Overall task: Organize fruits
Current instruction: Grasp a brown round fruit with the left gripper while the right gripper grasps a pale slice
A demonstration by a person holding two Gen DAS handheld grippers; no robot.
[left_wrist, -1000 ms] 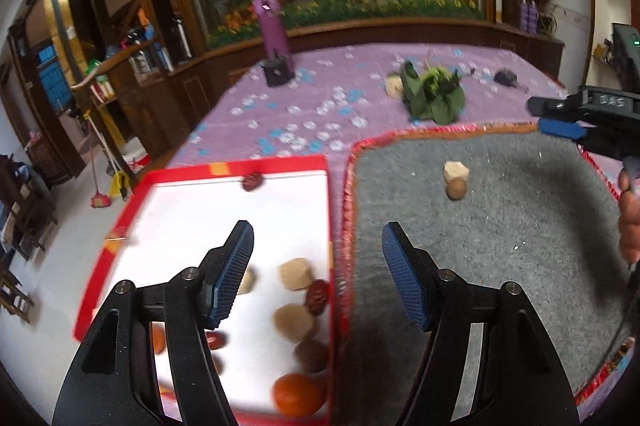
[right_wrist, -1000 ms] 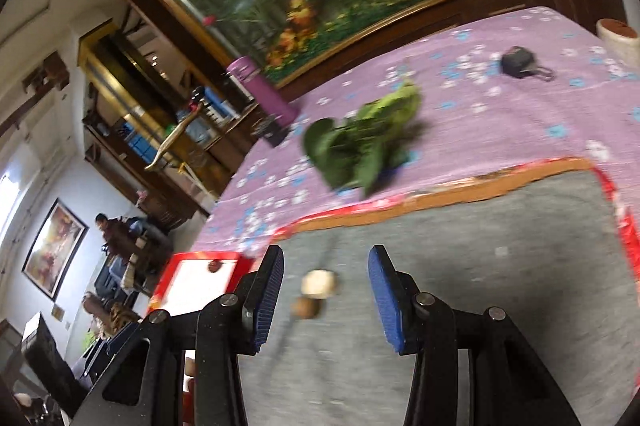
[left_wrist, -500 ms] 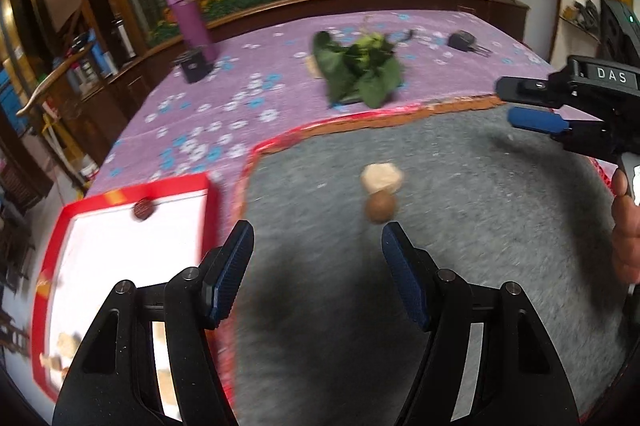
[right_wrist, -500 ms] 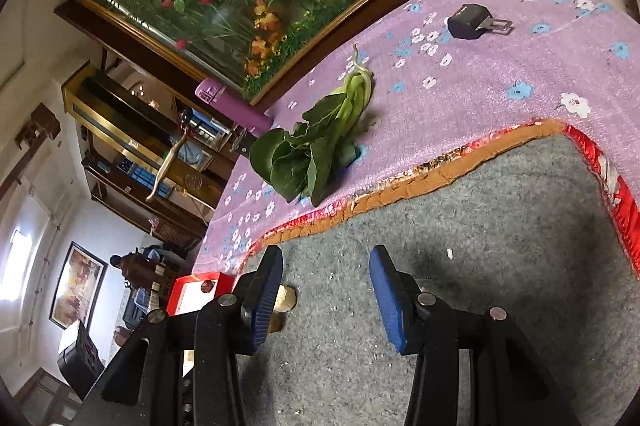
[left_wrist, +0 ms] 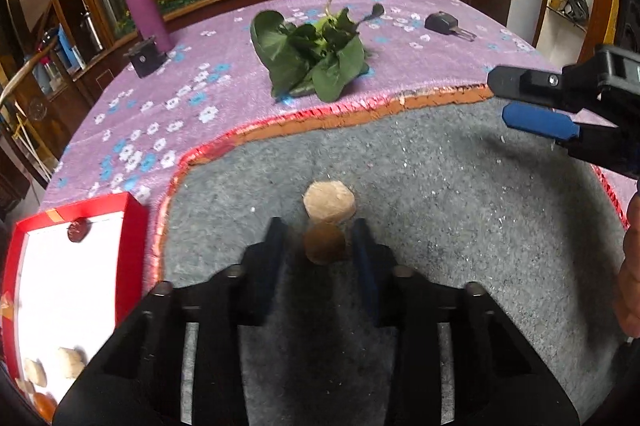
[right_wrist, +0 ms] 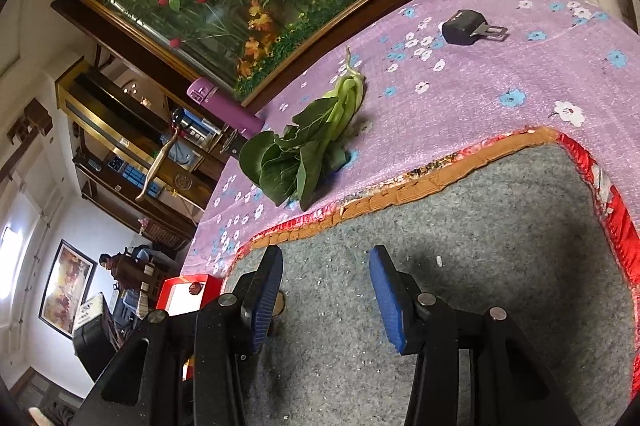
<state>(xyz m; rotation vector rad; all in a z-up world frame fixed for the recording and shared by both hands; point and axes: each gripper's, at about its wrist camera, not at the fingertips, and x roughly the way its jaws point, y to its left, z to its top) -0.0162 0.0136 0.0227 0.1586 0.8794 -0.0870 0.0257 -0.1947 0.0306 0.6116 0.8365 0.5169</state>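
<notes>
Currently left gripper (left_wrist: 318,246) jaws, just closing, straddle brown fruit (left_wrist: 325,244); contact unclear. Tan fruit (left_wrist: 329,201) touches behind. Right gripper (right_wrist: 326,292) spread, empty.

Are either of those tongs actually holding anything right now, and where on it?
The left tongs have just been closing around the small brown round fruit, fingers flanking its sides; whether they already pinch it cannot be told. The right tongs are open, holding nothing.

No text, label, brand or number can be read anywhere in either view.
</notes>
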